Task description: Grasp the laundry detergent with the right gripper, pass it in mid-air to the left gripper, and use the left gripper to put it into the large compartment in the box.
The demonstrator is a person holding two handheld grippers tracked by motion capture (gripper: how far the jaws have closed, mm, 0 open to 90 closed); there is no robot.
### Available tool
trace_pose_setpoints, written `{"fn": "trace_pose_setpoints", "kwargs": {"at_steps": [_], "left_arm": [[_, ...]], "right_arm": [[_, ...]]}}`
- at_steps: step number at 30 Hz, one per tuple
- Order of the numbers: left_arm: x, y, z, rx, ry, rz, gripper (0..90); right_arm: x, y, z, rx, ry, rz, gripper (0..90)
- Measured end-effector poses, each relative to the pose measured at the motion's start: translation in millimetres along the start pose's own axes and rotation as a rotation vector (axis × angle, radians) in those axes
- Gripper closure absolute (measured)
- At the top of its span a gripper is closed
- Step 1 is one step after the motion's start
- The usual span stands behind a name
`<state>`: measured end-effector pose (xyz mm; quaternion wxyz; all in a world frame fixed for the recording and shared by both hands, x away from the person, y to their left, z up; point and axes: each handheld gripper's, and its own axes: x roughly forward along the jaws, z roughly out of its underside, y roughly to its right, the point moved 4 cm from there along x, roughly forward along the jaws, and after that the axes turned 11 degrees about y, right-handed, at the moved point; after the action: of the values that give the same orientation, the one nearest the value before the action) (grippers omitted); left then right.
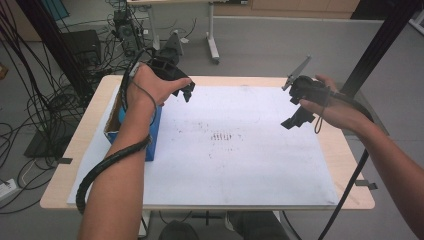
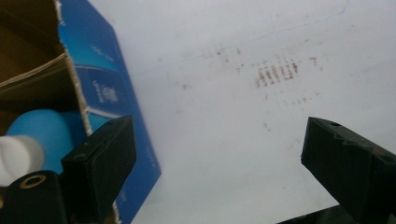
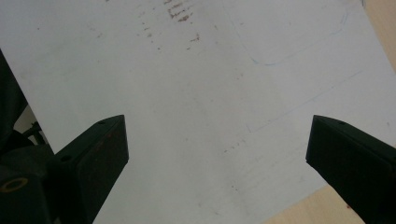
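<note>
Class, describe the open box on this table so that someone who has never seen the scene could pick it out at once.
Start at the white sheet covering the wooden table. At its left edge, under the person's left forearm, stands the blue cardboard box. Its open top, brown inside, shows a blue rounded thing in it.

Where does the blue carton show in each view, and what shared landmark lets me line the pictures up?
High view: blue carton at the table's left side, under the left forearm.
Left gripper view: at the left edge, open top, a blue bottle inside.
Right gripper view: not in it.
Shared landmark: the patch of brown marks on the white sheet.
</note>
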<state>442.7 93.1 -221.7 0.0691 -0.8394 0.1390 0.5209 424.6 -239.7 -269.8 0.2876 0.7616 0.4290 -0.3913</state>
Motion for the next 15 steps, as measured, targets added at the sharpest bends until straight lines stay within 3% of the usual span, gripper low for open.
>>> {"fn": "trace_pose_setpoints", "kwargs": {"at_steps": [15], "left_arm": [[10.4,20.0,-6.9,0.038,0.002,0.040,10.6]], "right_arm": [[4.7,12.0,-4.4,0.048,-0.003,0.029,5.6]]}}
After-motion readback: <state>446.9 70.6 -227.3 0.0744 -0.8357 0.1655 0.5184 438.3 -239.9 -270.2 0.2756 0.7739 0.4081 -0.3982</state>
